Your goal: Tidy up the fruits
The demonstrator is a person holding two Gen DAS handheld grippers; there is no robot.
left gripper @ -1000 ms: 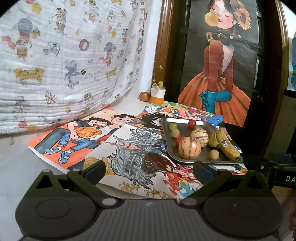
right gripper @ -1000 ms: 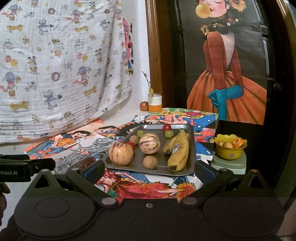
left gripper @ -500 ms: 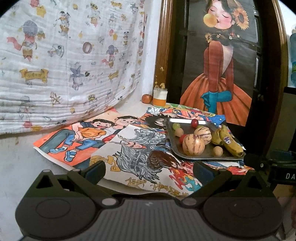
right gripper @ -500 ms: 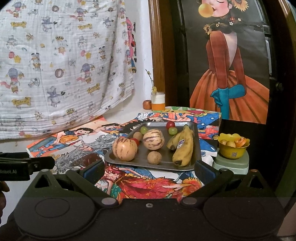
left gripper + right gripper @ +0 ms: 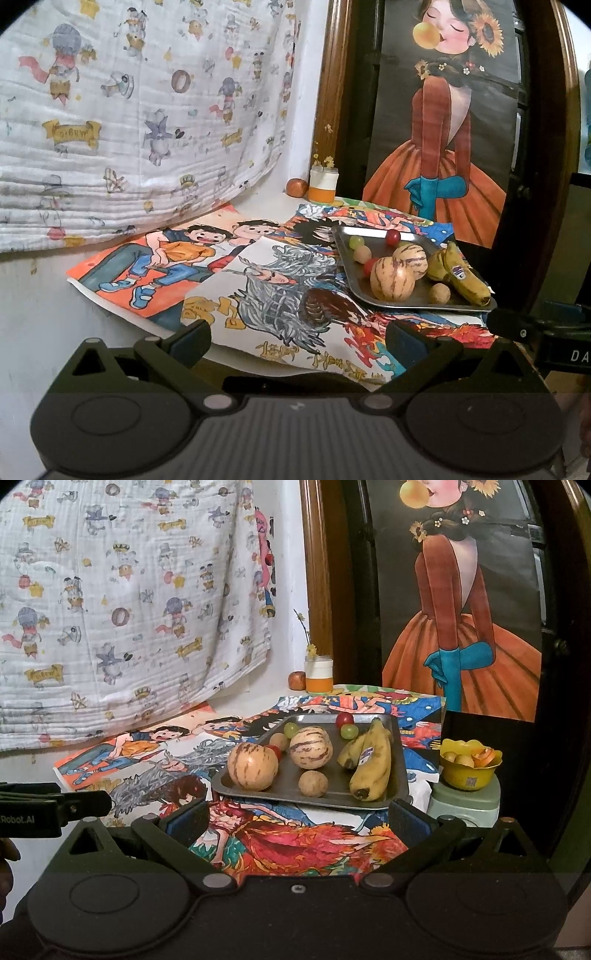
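Note:
A metal tray [image 5: 400,738] sits on colourful posters and holds two striped melons [image 5: 252,766] [image 5: 310,747], bananas [image 5: 371,764], a small brown round fruit [image 5: 313,783], green grapes [image 5: 348,731] and small red fruits [image 5: 344,719]. In the left wrist view the tray [image 5: 345,251] lies to the right, with the near melon [image 5: 392,283] and bananas [image 5: 461,275] on it. My left gripper [image 5: 301,341] is open and empty, short of the posters. My right gripper [image 5: 297,821] is open and empty, just short of the tray's near edge.
A yellow bowl [image 5: 468,771] of peels stands on a pale green scale [image 5: 465,803] right of the tray. A small jar [image 5: 318,675] and a red fruit [image 5: 297,680] stand at the back by the wall. A printed cloth [image 5: 129,602] hangs on the left.
Both grippers have drawn back and risen a little, so the tray sits slightly farther off in each view. Neither jaw has changed; nothing on the tray moved.

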